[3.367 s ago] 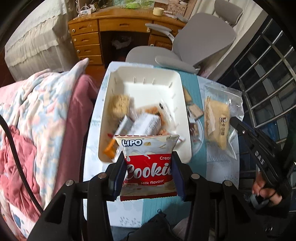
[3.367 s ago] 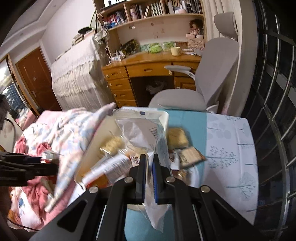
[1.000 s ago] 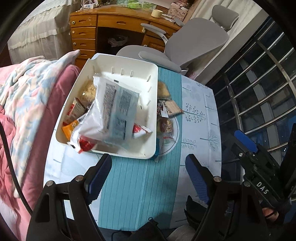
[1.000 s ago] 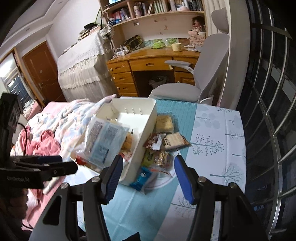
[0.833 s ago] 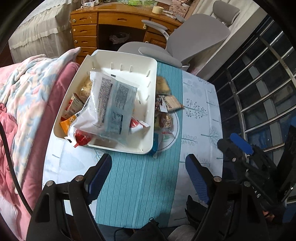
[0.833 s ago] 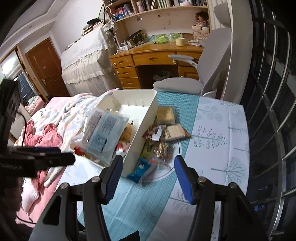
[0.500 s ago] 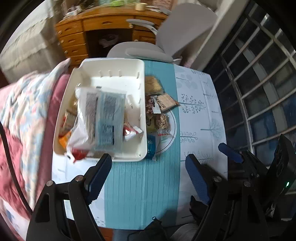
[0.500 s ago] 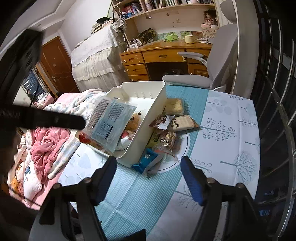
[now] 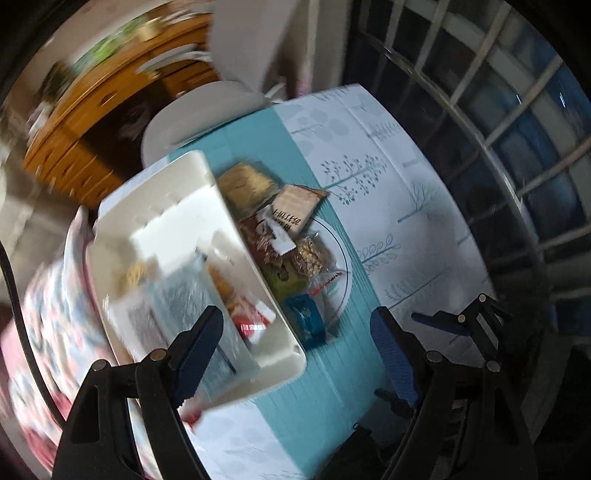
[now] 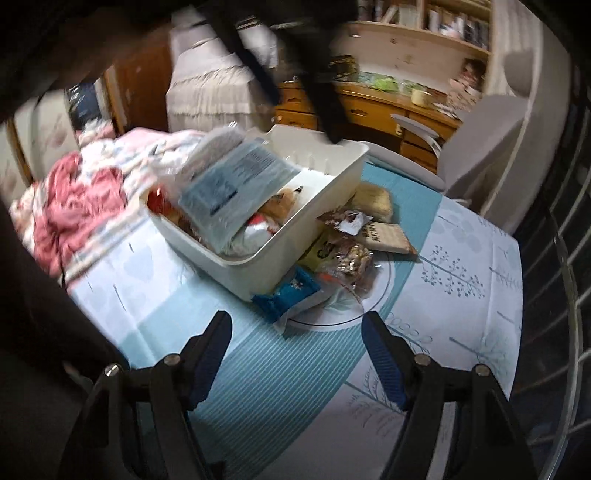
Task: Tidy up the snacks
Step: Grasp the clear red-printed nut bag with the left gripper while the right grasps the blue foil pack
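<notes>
This is a bedroom in a home that doubles as a study. At the left of the right wrist view a rumpled pink and floral blanket (image 10: 85, 192) lies on a bed. Along the top stands a wooden desk (image 10: 373, 103) with drawers, a grey office chair (image 10: 476, 136) beside it and bookshelves (image 10: 436, 22) above. A brown door (image 10: 136, 92) shows at the upper left. In front is a table under a teal and white tree-print cloth (image 10: 461, 295), with a barred window (image 9: 517, 129) at the right.
</notes>
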`<state>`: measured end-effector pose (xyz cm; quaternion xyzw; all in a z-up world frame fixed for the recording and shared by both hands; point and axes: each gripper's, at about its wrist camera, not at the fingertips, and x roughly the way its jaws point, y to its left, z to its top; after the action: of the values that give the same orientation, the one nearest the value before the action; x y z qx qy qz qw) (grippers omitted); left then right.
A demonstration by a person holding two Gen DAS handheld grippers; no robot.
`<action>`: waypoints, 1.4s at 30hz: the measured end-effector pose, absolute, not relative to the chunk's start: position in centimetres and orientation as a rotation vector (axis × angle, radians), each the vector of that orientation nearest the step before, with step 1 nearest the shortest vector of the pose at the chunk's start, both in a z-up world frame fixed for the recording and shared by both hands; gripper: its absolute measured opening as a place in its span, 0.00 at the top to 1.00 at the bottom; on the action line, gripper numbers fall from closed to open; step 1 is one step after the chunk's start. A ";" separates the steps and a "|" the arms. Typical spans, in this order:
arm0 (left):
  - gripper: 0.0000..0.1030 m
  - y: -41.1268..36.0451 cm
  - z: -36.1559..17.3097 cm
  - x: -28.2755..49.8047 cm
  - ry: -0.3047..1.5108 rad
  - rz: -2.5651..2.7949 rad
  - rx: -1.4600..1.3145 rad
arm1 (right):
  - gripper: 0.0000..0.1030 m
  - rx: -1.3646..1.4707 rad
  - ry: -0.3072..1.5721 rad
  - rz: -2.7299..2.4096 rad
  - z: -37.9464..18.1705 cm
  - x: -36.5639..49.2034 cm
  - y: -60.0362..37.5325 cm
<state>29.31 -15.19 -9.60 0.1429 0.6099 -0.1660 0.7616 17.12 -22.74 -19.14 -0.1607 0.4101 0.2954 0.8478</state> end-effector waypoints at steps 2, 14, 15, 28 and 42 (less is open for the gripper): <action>0.22 -16.5 -10.5 30.3 1.333 -0.422 0.400 | 0.29 -0.401 0.856 0.620 -20.3 17.0 -21.9; 0.22 -23.7 -18.5 32.6 1.349 -0.693 0.941 | 0.29 -0.648 0.835 0.612 -26.4 17.4 -18.4; 0.22 -24.2 -19.2 32.5 1.351 -0.712 0.970 | 0.29 -0.650 0.835 0.613 -26.7 17.4 -18.2; 0.22 -26.5 -27.2 31.7 1.506 -0.723 1.183 | 0.29 -0.627 0.827 0.623 -29.3 18.1 -16.8; 0.54 -25.8 -29.4 32.2 1.513 -0.626 1.167 | 0.49 -0.581 0.812 0.712 -29.3 18.9 -16.5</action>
<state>32.20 -25.83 -29.41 0.4901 0.6352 -0.2631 0.5359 18.92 -16.48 -29.32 -0.2726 0.3809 0.3340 0.8180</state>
